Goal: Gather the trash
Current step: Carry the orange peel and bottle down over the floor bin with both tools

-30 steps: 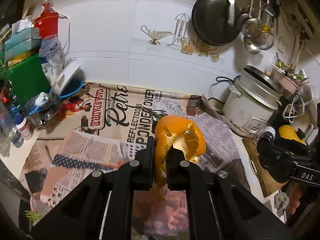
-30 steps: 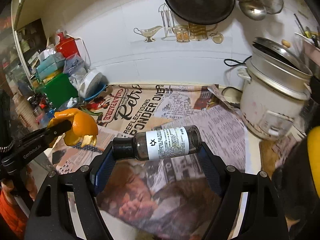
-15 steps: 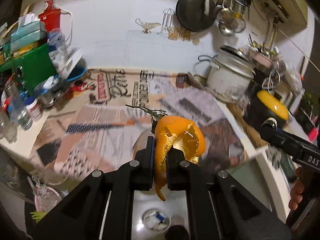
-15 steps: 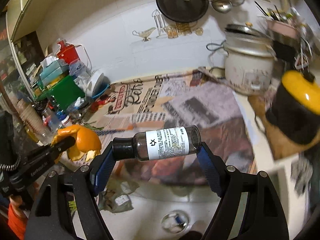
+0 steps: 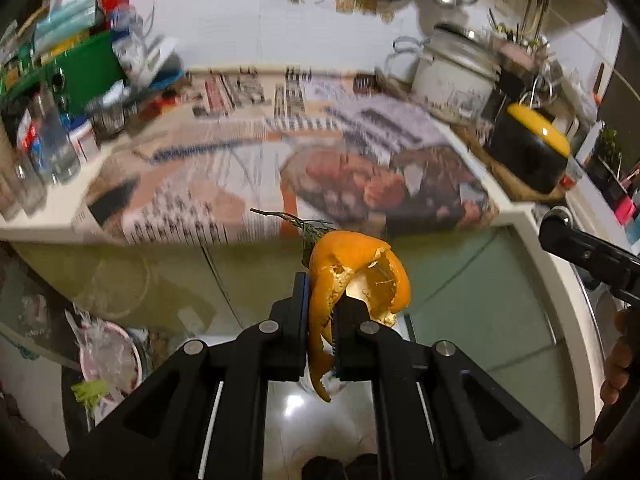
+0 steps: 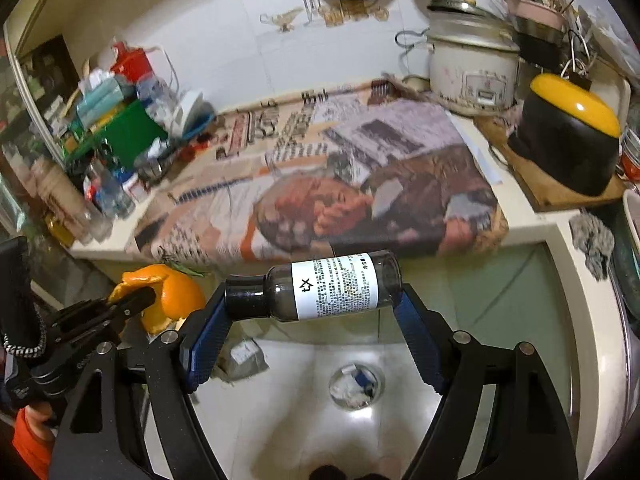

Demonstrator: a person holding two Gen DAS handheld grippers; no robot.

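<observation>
My left gripper (image 5: 321, 300) is shut on a curled orange peel (image 5: 356, 276) with a dry stem, held in the air in front of the counter edge. The right wrist view shows the same peel (image 6: 176, 292) at lower left, pinched by the left gripper (image 6: 136, 300). A small dark bottle (image 6: 316, 290) with a black cap and white label lies crosswise between the blue pads of my right gripper (image 6: 316, 308), which is shut on its two ends. Both grippers hang above the floor below the counter.
The counter (image 6: 532, 224) is covered with newspaper (image 6: 320, 184). On it stand a rice cooker (image 6: 472, 72), a black appliance with a yellow lid (image 6: 568, 132) and cluttered bottles and boxes (image 6: 108, 140). On the tiled floor a drain (image 6: 356, 386) holds scraps and a crumpled wrapper (image 6: 244, 360) lies nearby. A pink tub (image 5: 108, 364) sits at lower left.
Both grippers have pulled back from over the newspaper and sunk below the counter edge, so cabinet fronts and floor now show. The peel and the bottle stay gripped as before.
</observation>
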